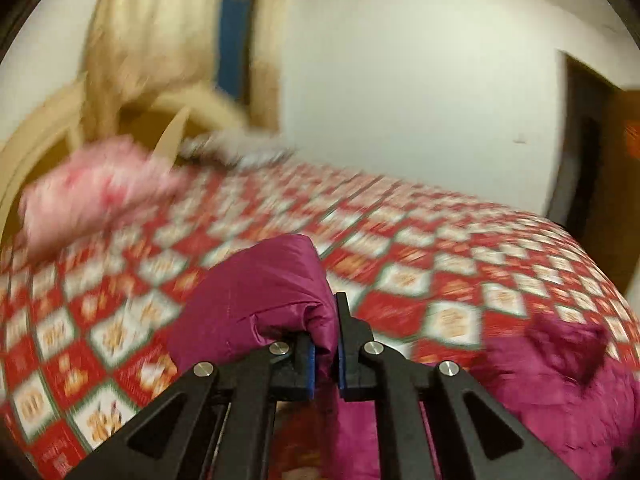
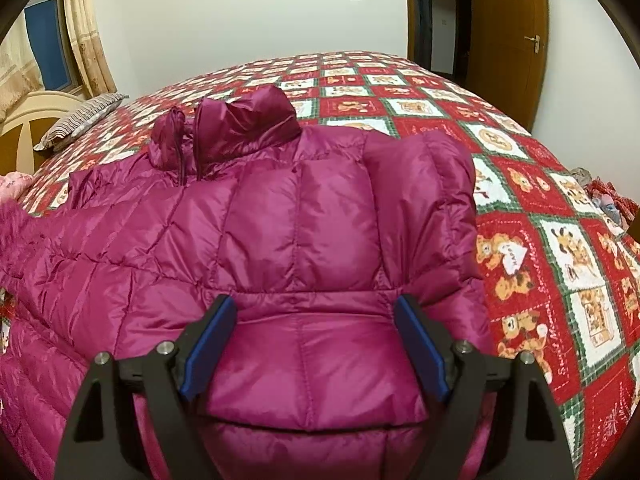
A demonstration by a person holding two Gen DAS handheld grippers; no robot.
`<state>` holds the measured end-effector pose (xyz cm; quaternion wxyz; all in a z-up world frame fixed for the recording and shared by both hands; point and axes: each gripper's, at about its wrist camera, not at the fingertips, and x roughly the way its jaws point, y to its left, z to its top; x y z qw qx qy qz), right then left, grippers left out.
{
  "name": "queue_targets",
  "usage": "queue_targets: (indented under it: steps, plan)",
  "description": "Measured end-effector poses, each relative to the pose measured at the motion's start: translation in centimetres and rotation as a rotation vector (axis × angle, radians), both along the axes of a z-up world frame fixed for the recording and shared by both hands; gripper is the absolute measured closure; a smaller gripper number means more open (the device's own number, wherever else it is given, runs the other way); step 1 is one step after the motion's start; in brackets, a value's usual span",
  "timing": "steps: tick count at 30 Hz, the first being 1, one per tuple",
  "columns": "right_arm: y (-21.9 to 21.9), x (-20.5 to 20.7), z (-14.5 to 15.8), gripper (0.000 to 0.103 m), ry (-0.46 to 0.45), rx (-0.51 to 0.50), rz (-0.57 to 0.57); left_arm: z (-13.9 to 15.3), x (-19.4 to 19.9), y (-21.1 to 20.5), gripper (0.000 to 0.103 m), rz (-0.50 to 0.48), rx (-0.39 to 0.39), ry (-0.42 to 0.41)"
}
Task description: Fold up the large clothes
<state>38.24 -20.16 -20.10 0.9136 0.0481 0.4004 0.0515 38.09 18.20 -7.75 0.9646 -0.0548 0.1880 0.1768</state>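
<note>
A magenta quilted down jacket [image 2: 304, 216] lies spread on the bed, collar and hood at the far end, its right sleeve folded over the body. My right gripper [image 2: 314, 312] is open, its blue pads wide apart just above the jacket's lower body. In the blurred left wrist view my left gripper [image 1: 325, 320] is shut on a fold of the jacket [image 1: 260, 292], lifted above the bedspread. More of the jacket with its fur trim [image 1: 560, 380] lies at the lower right there.
The bed has a red, white and green patterned bedspread [image 2: 540, 208]. A striped pillow [image 2: 80, 120] and cream headboard [image 2: 36, 120] are at far left, a pink pillow [image 1: 92, 192] near them. A wooden door [image 2: 508, 40] stands at the back right.
</note>
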Motion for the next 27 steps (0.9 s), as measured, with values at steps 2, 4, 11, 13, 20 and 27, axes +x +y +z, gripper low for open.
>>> queue_targets:
  steps: [2, 4, 11, 13, 20, 27]
  plan:
    - [-0.1, 0.0, 0.0, 0.019, -0.002, 0.007, 0.0, 1.4, -0.8, -3.9, 0.097, -0.094, 0.081, -0.045]
    - [-0.2, 0.0, 0.0, 0.019, -0.003, 0.014, -0.001, 2.0, -1.7, -7.7, 0.097, -0.197, 0.146, -0.078]
    - [-0.4, 0.0, -0.1, 0.018, -0.006, 0.036, -0.002, -0.7, -2.2, -20.0, 0.096, -0.497, 0.272, -0.036]
    - [-0.5, 0.0, -0.1, 0.018, -0.006, 0.043, -0.003, -2.4, -2.3, -22.5, 0.096, -0.561, 0.305, 0.003]
    - [-0.6, 0.0, -0.1, 0.018, -0.01, 0.064, -0.003, -7.9, -1.2, -26.5, 0.093, -0.725, 0.208, 0.291]
    - [-0.7, -0.1, -0.1, 0.018, -0.011, 0.071, -0.004, -8.3, -2.7, -26.4, 0.035, -0.838, 0.025, 0.391]
